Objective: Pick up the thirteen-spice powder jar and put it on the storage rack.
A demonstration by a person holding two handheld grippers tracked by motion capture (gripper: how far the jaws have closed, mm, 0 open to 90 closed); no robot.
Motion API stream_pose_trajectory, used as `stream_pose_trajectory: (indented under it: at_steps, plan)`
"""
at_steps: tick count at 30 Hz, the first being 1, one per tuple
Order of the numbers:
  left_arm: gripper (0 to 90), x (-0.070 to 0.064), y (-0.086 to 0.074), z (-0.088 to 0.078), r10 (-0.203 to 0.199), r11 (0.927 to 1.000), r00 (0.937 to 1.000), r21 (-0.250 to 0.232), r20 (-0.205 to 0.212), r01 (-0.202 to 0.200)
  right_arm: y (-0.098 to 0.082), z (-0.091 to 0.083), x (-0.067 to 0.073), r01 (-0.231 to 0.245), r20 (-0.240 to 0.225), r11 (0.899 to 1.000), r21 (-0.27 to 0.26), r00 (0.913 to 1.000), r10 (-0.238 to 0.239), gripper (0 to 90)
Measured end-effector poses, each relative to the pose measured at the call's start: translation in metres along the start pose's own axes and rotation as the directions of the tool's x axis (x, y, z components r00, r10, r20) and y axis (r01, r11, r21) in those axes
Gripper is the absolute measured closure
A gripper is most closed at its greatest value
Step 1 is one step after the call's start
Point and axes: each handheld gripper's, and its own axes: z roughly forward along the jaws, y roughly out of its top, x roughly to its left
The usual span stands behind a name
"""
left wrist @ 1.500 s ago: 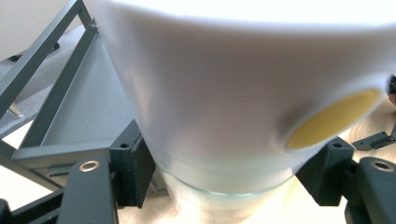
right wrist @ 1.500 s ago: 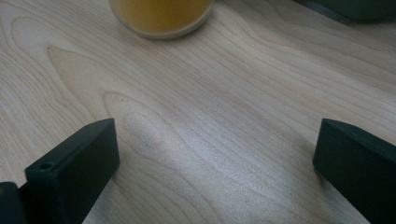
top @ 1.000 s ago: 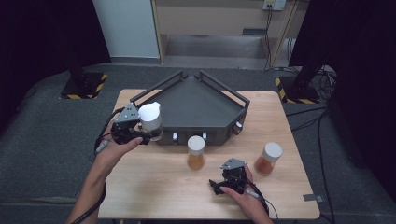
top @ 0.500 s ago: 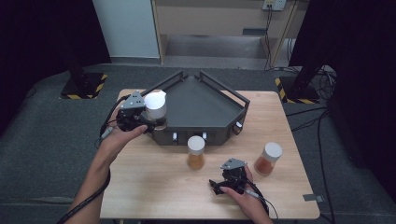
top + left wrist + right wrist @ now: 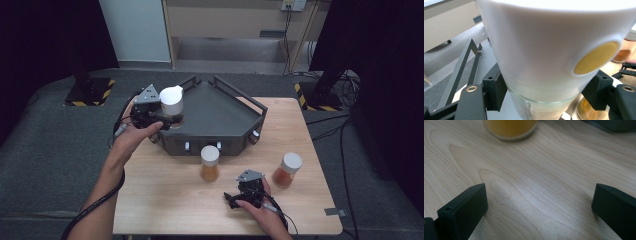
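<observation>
At the upper left of the high view, the left tool pinches a white-lidded jar held upright over the left edge of the dark tray; in the left gripper view its pads press the glass just under the lid. Lower centre, the right tool rests on the bench with jaws spread wide and nothing between them, near an orange-filled jar. A third jar stands to the right.
</observation>
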Motion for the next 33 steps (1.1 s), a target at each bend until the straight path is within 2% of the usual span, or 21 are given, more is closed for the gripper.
stream_pose_trajectory:
  at_steps: [6, 15, 18, 23, 33]
  plan:
    - [29.1, 0.006, 0.0, 0.009, -0.004, 1.0, 0.9998, 0.004, -0.022, 0.004, 0.0, 0.0, 0.0, 0.002, 0.001, 1.0, 0.0, 1.0, -0.002, 0.4]
    - [29.1, 0.018, -0.007, 0.023, -0.039, 0.9992, 0.9986, -0.001, -0.035, 0.039, 0.0, 0.0, 0.0, 0.002, 0.0, 1.0, 0.0, 1.0, -0.002, 0.4]
    - [29.1, 0.02, -0.008, 0.027, -0.035, 0.9993, 0.9989, 0.014, -0.032, 0.036, 0.0, 0.0, 0.0, 0.002, 0.0, 1.0, -0.001, 1.0, -0.002, 0.4]
    - [29.1, 0.022, -0.016, 0.032, -0.053, 0.9984, 0.9983, 0.02, -0.027, 0.053, 0.0, 0.0, 0.0, 0.002, 0.001, 1.0, -0.001, 1.0, -0.002, 0.5]
    - [29.1, 0.022, -0.028, 0.036, -0.069, 0.9972, 0.9969, 0.028, -0.04, 0.07, -0.001, -0.001, 0.0, 0.0, 0.003, 1.0, -0.001, 1.0, 0.0, 0.5]
